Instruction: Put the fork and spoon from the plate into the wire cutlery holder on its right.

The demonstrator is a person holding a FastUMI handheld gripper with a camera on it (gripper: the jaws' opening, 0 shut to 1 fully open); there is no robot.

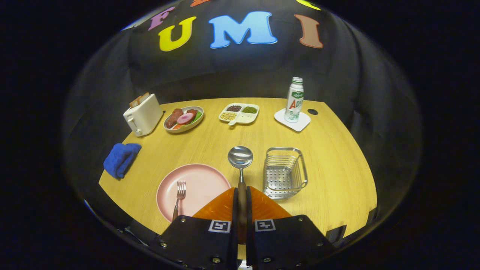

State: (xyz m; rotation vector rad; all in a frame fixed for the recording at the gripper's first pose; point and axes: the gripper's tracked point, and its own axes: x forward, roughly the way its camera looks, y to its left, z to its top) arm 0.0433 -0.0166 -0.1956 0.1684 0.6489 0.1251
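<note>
1. Closest to us in the gripper view, our gripper [242, 204] is clenched on the spoon [240, 165]: both fingers press the handle from either side, and the shaft runs out between them.
2. We read the spoon's long axis as running straight ahead along the fingers, bowl end forward and away from us, handle end hidden between the pads. It looks lifted clear of the table [337, 168], though we cannot judge how high.
3. Left of the fingers, the fork [179, 200] lies on the pink plate [204, 180], tines pointing away from us, handle toward us and over the near rim, its axis roughly parallel to the spoon's.
4. Just right of the spoon's bowl stands the wire cutlery holder [284, 176], nothing in it yet, plate and holder near but apart.
5. For the step in hand, carrying the spoon into the holder, we would swing right until the bowl is over the opening, tip the spoon toward upright, and lower it inside the wire rim before letting go, so it neither catches the rim nor tips the holder.
6. Beyond these, well apart, sit a blue cloth [122, 159], a toaster [143, 114], a food dish [183, 119], a divided tray [239, 113] and a bottle [294, 99] on a coaster.
</note>
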